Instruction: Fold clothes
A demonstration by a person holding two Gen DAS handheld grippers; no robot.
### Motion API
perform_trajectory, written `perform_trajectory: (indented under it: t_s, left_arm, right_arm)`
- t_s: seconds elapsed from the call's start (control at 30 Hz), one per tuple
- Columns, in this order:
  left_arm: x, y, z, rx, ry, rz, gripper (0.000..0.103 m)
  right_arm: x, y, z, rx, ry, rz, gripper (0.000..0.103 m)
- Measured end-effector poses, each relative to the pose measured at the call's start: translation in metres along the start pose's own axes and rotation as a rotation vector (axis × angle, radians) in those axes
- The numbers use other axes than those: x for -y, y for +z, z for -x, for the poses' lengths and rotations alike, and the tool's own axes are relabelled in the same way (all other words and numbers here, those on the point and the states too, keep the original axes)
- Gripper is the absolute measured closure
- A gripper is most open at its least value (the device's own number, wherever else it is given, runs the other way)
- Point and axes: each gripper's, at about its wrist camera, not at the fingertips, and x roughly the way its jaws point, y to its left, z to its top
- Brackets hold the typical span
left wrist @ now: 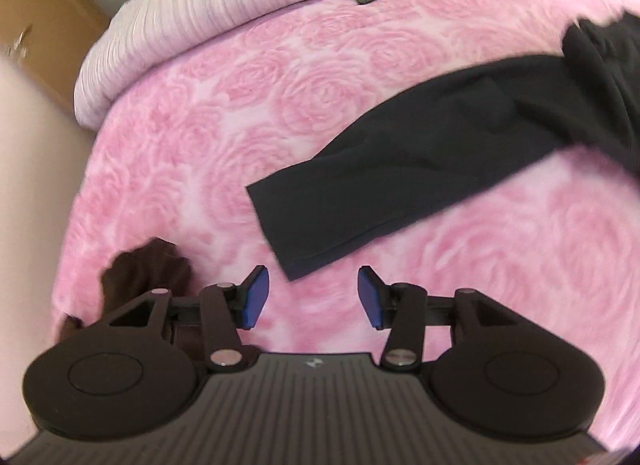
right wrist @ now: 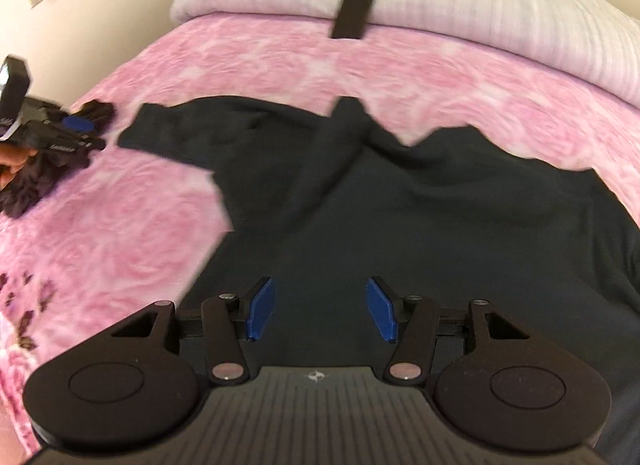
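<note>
Left wrist view: left gripper (left wrist: pixel 311 297) hovers over the pink bed (left wrist: pixel 192 153), jaws wide, empty, just short of the black shirt's sleeve cuff (left wrist: pixel 304 221).
Right wrist view: right gripper (right wrist: pixel 322 309) above the black shirt (right wrist: pixel 420 217) body, jaws wide, empty.
</note>
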Motion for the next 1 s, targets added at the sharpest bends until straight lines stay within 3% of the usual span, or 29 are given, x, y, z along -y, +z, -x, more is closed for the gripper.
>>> perform_trajectory:
  t_s: [0.13,0.27,0.43,0.6,0.73,0.8,0.83,1.0]
  left_arm:
    - [0.020,-0.010,0.016,0.006,0.072,-0.271,0.059]
    - [0.038,-0.021,0.023,0.021,0.087,-0.516,0.059]
    - [0.044,-0.030,0.001,0.022,0.081,-0.759,0.060]
    - [0.040,-0.035,-0.042,0.101,0.040,-0.961,0.064]
    - [0.038,-0.046,-0.079,0.176,-0.024,-1.116,0.071]
    - [0.033,-0.048,-0.086,0.223,-0.049,-1.159,0.078]
    - [0.029,-0.047,-0.087,0.240,-0.058,-1.164,0.099]
    - [-0.018,-0.039,-0.073,0.251,-0.091,-1.108,0.100]
  right_arm:
    - [-0.025,0.001,0.012,0.019,0.033,0.019,0.047]
    - [-0.044,-0.001,0.018,0.046,0.049,0.027,0.047]
    - [-0.064,0.001,0.022,0.060,0.021,-0.020,0.045]
    - [-0.082,0.010,0.008,0.060,-0.072,-0.067,0.043]
    - [-0.093,0.019,-0.012,0.060,-0.234,-0.114,0.042]
    - [-0.097,0.021,-0.025,0.045,-0.285,-0.204,0.040]
    - [-0.100,0.022,-0.032,0.033,-0.304,-0.238,0.040]
    - [-0.114,0.028,-0.060,-0.015,-0.370,-0.306,0.040]
